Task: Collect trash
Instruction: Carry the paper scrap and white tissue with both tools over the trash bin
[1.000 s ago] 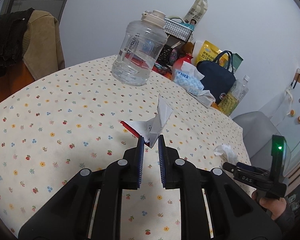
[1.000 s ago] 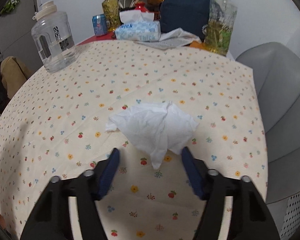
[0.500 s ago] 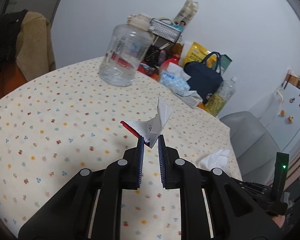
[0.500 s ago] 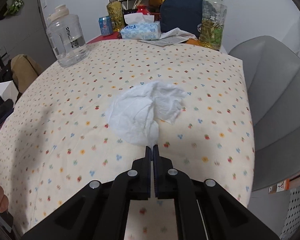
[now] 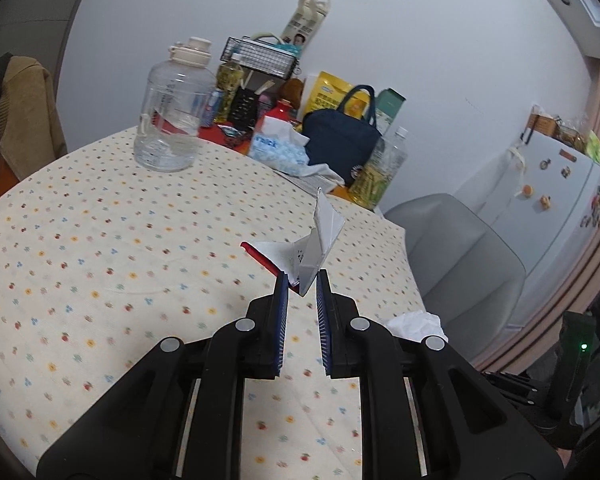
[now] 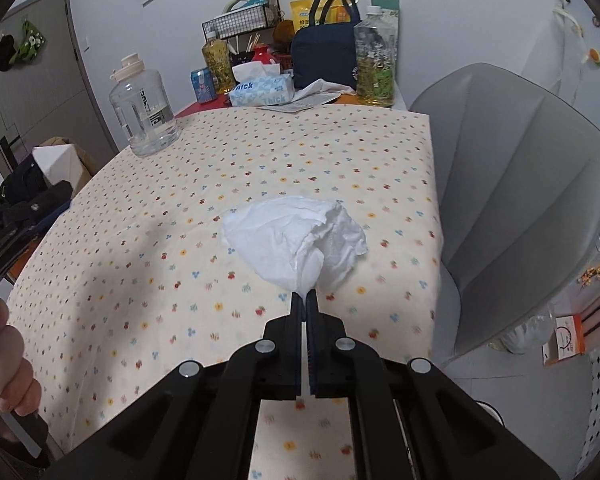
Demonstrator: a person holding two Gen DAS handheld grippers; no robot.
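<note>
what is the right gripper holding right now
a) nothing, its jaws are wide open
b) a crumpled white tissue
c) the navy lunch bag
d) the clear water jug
b: the right gripper has its jaws pinched shut on a corner of the crumpled white tissue, which hangs clear above the dotted tablecloth.

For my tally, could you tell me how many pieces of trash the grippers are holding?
2: a torn wrapper pinched in the left gripper, and a crumpled tissue in the right gripper. More may lie out of view.
</note>
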